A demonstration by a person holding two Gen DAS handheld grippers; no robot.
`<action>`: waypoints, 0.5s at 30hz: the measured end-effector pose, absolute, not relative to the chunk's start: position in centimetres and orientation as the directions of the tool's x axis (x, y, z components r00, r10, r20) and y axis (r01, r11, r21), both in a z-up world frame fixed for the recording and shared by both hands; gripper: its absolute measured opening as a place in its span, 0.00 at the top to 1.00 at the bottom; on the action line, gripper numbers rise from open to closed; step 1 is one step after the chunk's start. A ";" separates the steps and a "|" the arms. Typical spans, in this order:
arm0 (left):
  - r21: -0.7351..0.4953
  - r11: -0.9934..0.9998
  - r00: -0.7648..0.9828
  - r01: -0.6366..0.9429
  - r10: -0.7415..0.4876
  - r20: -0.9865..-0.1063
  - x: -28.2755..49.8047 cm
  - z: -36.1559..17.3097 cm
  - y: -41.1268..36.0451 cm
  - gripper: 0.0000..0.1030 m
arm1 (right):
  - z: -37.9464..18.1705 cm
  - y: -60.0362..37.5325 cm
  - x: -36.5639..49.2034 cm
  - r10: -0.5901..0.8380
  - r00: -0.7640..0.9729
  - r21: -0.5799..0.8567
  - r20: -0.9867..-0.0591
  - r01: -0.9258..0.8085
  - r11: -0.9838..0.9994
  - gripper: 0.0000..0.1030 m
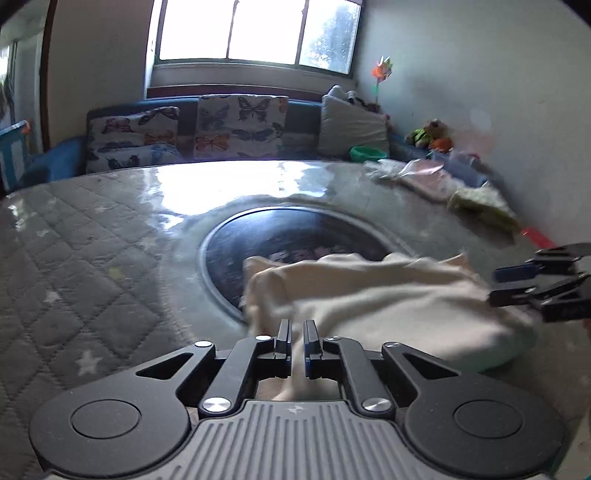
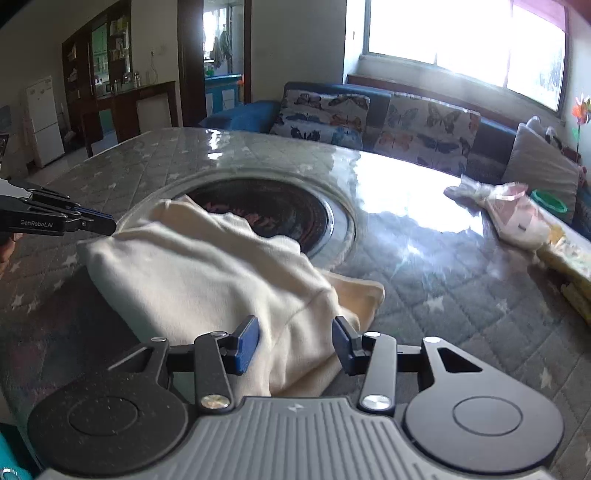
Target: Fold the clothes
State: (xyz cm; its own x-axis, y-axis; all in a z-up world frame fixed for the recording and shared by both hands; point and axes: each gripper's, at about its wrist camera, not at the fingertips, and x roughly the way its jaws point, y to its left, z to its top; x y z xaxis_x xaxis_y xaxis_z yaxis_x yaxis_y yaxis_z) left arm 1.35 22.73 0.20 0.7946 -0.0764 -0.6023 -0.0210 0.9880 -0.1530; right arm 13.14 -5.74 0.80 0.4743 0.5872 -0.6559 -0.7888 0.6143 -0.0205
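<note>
Room: bright window [image 1: 255, 31] behind a blue sofa [image 2: 373, 94] with butterfly-print cushions [image 1: 242, 125]; white fridge [image 2: 42, 122] and dark shelving at far left of right view.

Table [image 1: 85, 251]: large, rounded, covered in grey quilted cloth with pale stars under a glossy clear sheet, strong glare. Dark round inset [image 1: 295, 236] with metal rim at its centre.

Garment [image 2: 192, 273]: cream, soft knit, bunched with loose folds, lying on the table partly over the near edge of the inset.

Pile [image 2: 517, 218] of bagged pale items at the table's far right edge; green bowl [image 2: 548, 201] beyond it.

Left claw [image 1: 297, 341]: fingers nearly together, clenched on a fold of the garment edge.

Right claw [image 2: 295, 341]: released, blue pads [image 2: 247, 343] spread wide, garment corner lying between them
</note>
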 end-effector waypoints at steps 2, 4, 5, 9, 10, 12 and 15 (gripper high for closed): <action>-0.158 0.987 0.787 -0.006 -0.093 -0.610 2.4 -0.1 22.2 0.93 | 0.9 -5.1 13.4 0.597 0.471 -0.009 -0.649 -0.790 0.613 0.58; -0.144 0.990 0.774 0.000 -0.091 -0.627 3.7 -0.8 21.7 0.93 | 0.3 -4.3 13.8 0.593 0.466 -0.014 -0.657 -0.794 0.608 0.57; -0.137 0.991 0.770 -0.003 -0.085 -0.632 4.0 -1.0 21.8 0.92 | 0.0 -3.8 14.0 0.589 0.463 -0.020 -0.662 -0.797 0.604 0.57; -0.101 0.994 0.764 -0.037 -0.037 -0.644 4.6 -1.5 22.6 0.90 | -1.2 -4.3 14.7 0.547 0.474 -0.033 -0.690 -0.775 0.631 0.57; -0.084 0.995 0.767 -0.054 -0.013 -0.641 4.5 -1.2 22.8 0.90 | -1.2 -4.6 14.8 0.551 0.471 -0.022 -0.689 -0.773 0.634 0.57; -0.112 0.991 0.777 -0.071 -0.016 -0.629 4.4 -0.6 23.6 0.90 | -0.7 -5.0 14.8 0.540 0.490 -0.032 -0.685 -0.760 0.649 0.56; -0.155 0.986 0.785 -0.060 -0.049 -0.617 5.2 -0.1 24.0 0.90 | 0.4 -4.7 15.2 0.552 0.500 -0.019 -0.667 -0.752 0.659 0.56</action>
State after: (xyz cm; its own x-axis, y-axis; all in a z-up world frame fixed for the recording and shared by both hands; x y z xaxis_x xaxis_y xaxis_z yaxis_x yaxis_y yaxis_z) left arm 5.16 23.95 -0.08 0.7853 -0.0491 -0.6171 -0.0598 0.9862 -0.1546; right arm 15.23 -4.67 0.37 0.5000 0.5518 -0.6674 -0.7522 0.6587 -0.0189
